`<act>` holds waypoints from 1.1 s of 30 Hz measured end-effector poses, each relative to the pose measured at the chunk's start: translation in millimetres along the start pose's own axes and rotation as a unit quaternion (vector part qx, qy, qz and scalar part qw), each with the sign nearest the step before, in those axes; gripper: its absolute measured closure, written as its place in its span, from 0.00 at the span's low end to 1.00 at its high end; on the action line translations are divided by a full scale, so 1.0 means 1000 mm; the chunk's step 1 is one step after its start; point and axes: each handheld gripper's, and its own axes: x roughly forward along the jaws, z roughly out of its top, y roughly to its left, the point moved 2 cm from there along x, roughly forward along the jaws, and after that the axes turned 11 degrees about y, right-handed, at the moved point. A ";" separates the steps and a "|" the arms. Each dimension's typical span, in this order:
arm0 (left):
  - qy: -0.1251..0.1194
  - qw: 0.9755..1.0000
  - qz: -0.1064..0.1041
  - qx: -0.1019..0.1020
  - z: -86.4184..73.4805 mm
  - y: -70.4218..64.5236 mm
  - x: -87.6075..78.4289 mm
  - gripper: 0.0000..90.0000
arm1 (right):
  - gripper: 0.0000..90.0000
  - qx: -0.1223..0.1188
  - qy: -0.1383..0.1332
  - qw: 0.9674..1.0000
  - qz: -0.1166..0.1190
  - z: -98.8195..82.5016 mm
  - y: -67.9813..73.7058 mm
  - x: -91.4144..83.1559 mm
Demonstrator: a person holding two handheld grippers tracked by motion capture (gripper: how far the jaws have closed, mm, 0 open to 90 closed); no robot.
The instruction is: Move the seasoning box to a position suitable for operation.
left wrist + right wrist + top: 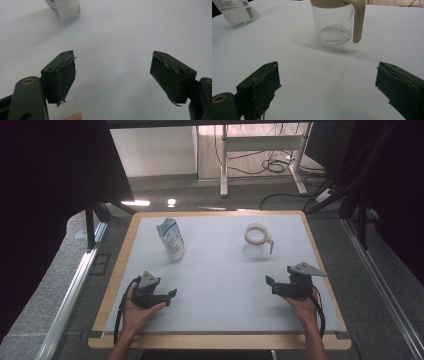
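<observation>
nothing started yet: left tool [172, 295] and right tool [270, 282] gaping empty over table [225, 285], pouch [171, 238] and jug [258, 236] untouched.

Nothing really readable here. The white pouch [235, 11] has small print and a barcode (way too blurry).

Table [220, 285] — pouch [171, 239], clear jug [257, 238]
</observation>
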 end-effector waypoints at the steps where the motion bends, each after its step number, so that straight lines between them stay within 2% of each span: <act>1: 0.000 1.000 -0.002 0.001 0.000 0.000 0.000 0.23 | 0.07 -0.003 0.002 1.000 -0.001 0.000 0.000 0.000; 7: 0.000 1.000 -0.009 -0.002 0.001 0.000 0.001 0.22 | 0.08 -0.008 0.007 1.000 -0.003 -0.003 0.001 -0.001; 13: 0.002 1.000 0.003 0.008 0.003 -0.005 0.001 0.23 | 0.09 -0.011 0.003 1.000 -0.003 -0.003 0.005 -0.006; 19: -0.013 1.000 0.007 0.008 0.003 -0.006 -0.005 0.23 | 0.10 -0.019 -0.001 1.000 0.002 0.003 0.009 -0.007; 21: -0.004 1.000 0.001 0.009 0.002 -0.004 -0.006 0.24 | 0.10 -0.022 0.001 1.000 -0.006 0.009 0.009 -0.006; 26: 0.009 1.000 -0.012 0.008 0.001 -0.003 -0.007 0.24 | 0.10 -0.025 -0.004 1.000 -0.002 0.026 0.010 -0.007; 33: 0.015 1.000 -0.022 0.006 0.000 -0.002 -0.007 0.23 | 0.10 -0.038 -0.011 0.999 0.005 0.060 0.010 -0.010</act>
